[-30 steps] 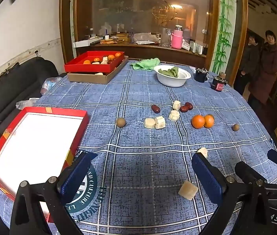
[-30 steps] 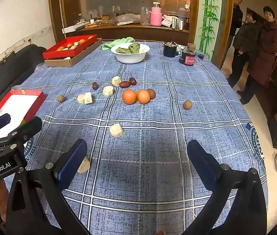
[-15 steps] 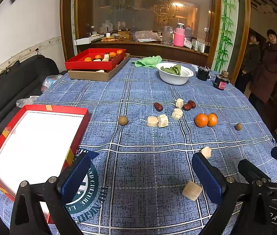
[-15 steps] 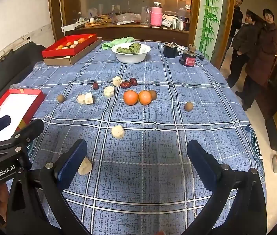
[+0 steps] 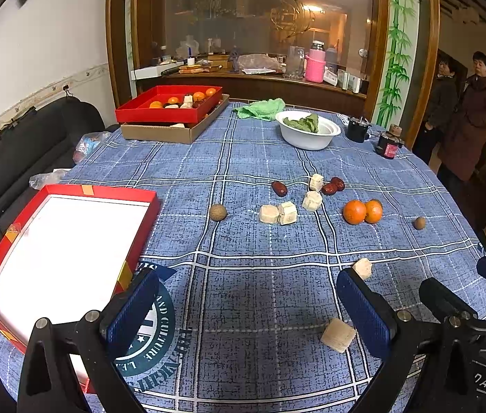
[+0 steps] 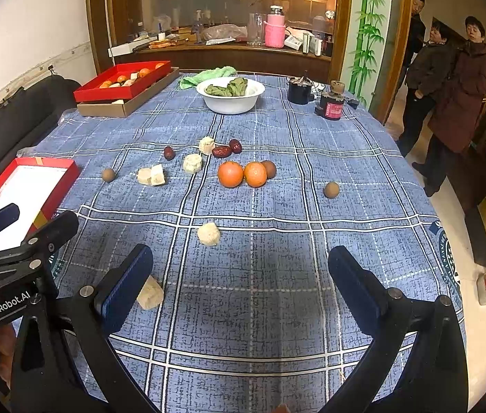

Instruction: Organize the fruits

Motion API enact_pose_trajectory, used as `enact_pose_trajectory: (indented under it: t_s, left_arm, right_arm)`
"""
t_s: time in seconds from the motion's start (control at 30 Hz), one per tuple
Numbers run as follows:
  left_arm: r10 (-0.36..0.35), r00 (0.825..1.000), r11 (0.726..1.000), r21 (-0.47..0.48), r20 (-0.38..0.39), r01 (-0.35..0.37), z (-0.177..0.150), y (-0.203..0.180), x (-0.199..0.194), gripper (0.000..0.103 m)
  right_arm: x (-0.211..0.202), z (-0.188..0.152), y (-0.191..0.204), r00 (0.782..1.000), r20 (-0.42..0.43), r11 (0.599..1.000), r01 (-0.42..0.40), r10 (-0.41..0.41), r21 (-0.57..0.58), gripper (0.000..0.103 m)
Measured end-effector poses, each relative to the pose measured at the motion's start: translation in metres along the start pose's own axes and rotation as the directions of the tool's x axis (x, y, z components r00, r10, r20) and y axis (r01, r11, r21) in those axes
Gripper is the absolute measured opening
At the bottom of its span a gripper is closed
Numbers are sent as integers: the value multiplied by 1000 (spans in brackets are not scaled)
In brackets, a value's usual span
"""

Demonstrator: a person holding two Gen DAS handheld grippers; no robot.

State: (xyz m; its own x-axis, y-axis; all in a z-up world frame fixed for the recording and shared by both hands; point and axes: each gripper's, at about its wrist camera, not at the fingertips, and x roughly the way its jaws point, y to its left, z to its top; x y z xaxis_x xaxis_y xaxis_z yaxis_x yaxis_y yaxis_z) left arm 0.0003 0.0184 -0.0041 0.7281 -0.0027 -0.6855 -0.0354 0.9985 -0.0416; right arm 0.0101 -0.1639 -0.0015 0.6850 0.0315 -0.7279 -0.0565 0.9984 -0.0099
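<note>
Left gripper (image 5: 246,304) and right gripper (image 6: 239,280) both released, jaws wide, holding nothing above worktop (image 6: 277,234); two oranges (image 6: 242,173) touching mid-worktop, red tray (image 5: 64,251) left

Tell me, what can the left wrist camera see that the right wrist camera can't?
Only the left wrist view shows the whole near red tray with its white bottom. Only the right wrist view shows a third onlooker and a brown fruit behind the oranges. Both show the white bowl of greens, the pale cubes and open fingers.
</note>
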Motion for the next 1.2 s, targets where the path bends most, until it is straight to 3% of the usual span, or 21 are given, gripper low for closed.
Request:
enact_pose_trajectory:
  t_s: [1.2]
  left_arm:
    - [13, 1000, 1000, -1, -4, -13, 0, 3, 2, 103]
  right_arm:
    - [1, 0, 1, 1000, 17, 1000, 7, -8, 8, 103]
